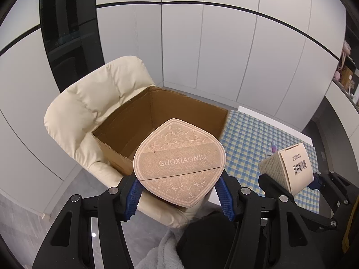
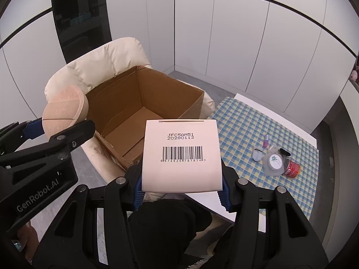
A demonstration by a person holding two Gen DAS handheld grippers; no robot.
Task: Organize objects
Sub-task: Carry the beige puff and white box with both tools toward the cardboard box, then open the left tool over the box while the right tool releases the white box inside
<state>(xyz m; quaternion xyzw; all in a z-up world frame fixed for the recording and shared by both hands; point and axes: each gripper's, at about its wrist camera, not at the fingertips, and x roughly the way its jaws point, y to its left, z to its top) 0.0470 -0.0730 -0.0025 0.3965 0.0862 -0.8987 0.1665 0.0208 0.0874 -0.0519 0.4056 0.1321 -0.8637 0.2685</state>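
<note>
A: Cardboard box on the cream chair, open, empty, ahead and below both grippers.

B: Holdings?

A: Right gripper clamps the barcoded carton; left gripper clamps the pink compact, broad face up. Left sits nearer the box's rim.

Two close wrist views angled downward, both sharing cardboard box on cream chair
</note>
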